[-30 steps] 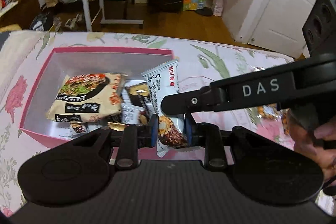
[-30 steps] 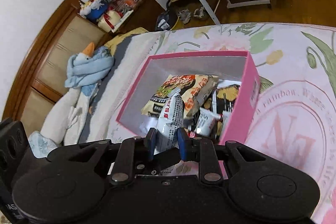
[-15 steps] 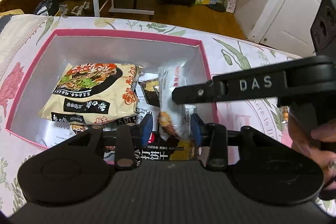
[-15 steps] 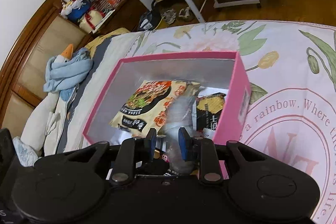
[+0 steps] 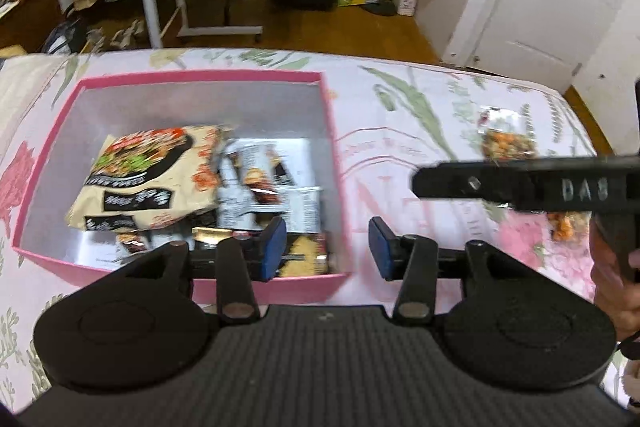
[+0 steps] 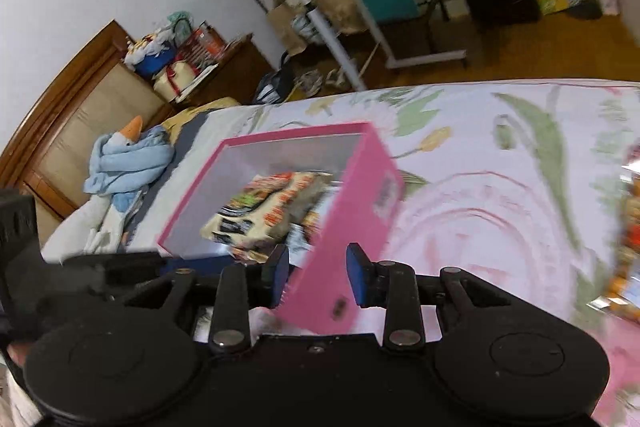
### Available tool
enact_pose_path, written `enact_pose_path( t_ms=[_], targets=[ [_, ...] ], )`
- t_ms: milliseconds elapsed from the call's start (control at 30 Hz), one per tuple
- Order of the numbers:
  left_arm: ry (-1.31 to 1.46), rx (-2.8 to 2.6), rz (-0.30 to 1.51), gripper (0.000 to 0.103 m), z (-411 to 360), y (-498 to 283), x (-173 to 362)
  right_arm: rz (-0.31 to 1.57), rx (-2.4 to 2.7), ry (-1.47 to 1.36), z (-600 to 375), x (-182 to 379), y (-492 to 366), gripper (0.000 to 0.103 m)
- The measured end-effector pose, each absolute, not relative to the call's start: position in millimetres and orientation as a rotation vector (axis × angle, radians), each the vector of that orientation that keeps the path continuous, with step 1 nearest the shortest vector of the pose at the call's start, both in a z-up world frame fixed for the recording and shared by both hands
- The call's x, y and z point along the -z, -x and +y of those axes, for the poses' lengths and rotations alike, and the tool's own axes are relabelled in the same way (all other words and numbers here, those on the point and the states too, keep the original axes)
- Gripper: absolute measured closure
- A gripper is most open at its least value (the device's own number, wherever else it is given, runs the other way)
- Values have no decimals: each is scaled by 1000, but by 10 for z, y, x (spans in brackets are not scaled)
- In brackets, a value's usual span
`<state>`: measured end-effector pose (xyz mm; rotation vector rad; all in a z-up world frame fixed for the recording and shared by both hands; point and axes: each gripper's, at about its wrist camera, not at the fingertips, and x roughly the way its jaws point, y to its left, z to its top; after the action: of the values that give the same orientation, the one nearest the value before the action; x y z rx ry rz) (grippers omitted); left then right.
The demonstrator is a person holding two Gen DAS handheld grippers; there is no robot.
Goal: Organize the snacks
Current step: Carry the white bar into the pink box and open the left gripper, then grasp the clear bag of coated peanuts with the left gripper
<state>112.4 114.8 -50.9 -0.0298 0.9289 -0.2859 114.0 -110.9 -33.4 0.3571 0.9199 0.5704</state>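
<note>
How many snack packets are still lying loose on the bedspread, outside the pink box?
2 visible: one packet beyond the right gripper's finger, another orange packet just below it, partly hidden. More may lie out of frame.

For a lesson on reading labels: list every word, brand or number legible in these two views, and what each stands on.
"DAS": raised letters on the right gripper's black arm, left wrist view.
Noodle packet in the pink box: print too blurred to read.
Other packets in the box: blurred.
Bedspread lettering: blurred.
</note>
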Motion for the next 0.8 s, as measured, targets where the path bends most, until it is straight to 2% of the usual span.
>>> enact_pose_path(
  t_ms=[367, 500, 733, 800],
  targets=[
    [-25, 451, 902, 40, 288, -1080, 541, 820, -294, -179, -2102, 496, -592, 54],
    [-21, 508, 908, 39, -81, -1200, 704, 815, -214, -119, -2298, 737, -632, 49],
    [-72, 557, 898, 39, -745, -1582, 1080, 782, -131, -227, -2613, 1145, -789, 39],
    [-68, 579, 895, 39, -897, -1720, 1182, 798, -102, -208, -2621, 1223, -843, 39]
  ],
)
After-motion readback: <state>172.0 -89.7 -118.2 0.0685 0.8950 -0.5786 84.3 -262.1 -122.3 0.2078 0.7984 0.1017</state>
